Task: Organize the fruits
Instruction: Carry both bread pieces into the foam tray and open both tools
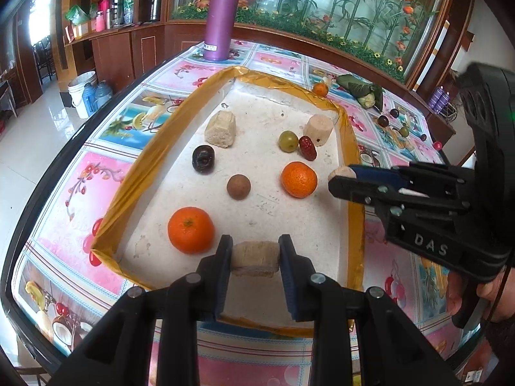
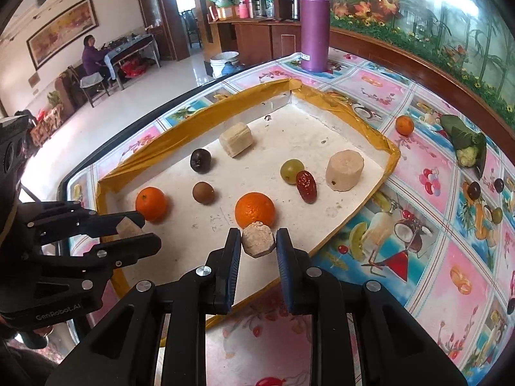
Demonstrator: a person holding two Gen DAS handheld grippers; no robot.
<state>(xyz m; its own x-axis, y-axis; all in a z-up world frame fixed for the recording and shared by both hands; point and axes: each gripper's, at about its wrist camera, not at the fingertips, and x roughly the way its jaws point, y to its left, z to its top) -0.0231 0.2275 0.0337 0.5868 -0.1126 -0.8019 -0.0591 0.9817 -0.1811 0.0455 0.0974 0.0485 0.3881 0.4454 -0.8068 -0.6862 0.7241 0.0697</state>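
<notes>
A pale sugarcane chunk (image 1: 255,258) sits pinched between the fingers of the left gripper (image 1: 256,255), low over the near end of the white tray (image 1: 289,222). The right gripper (image 2: 258,241) is likewise closed on a second pale chunk (image 2: 258,242), over the tray's near right edge. Both pieces seem ready to be set down; the sound way is to lower each until it meets the tray floor, then let the fingers part, keeping the two grippers apart.

A near orange (image 1: 191,229) lies just left of the left chunk, and a second orange (image 2: 255,209) sits right behind the right one; either could roll if nudged. Further in lie a brown longan (image 1: 238,187), a green grape (image 1: 288,141), a red date (image 1: 307,148), a dark plum (image 1: 203,159) and two more cane pieces (image 1: 220,128). A purple bottle (image 1: 222,19) stands on the table (image 1: 64,193) beyond.
</notes>
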